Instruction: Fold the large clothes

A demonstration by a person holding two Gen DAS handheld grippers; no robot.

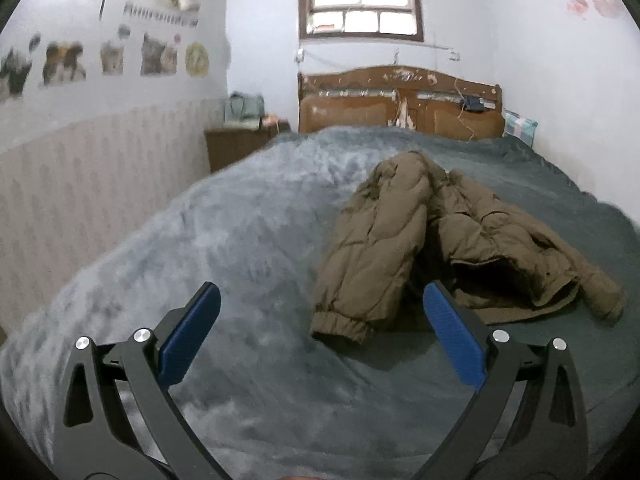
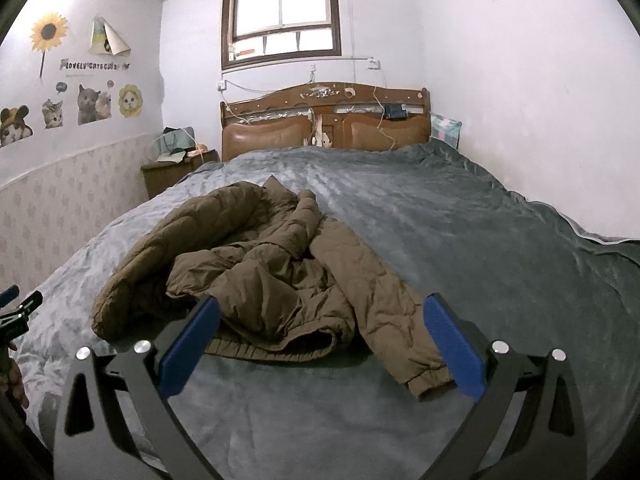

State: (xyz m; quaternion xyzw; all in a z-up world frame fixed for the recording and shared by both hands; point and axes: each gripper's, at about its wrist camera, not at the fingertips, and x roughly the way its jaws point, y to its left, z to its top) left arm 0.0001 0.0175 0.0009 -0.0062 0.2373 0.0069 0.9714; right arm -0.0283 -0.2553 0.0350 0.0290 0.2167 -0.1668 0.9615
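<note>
A brown padded jacket [image 1: 440,236] lies crumpled on the grey blanket of the bed [image 1: 240,240]. One sleeve with an elastic cuff points toward me. My left gripper [image 1: 320,300] is open and empty, held above the blanket just short of that sleeve cuff. In the right wrist view the same jacket [image 2: 260,276] lies bunched, with a sleeve cuff near the right finger. My right gripper [image 2: 322,312] is open and empty, just in front of the jacket's hem. The left gripper's tips [image 2: 16,300] show at the far left edge.
A wooden headboard [image 2: 324,124] stands at the far end under a window. A bedside cabinet [image 2: 172,168] with bags stands at the bed's far left. A pillow [image 2: 446,128] leans at the far right corner. Walls close both sides.
</note>
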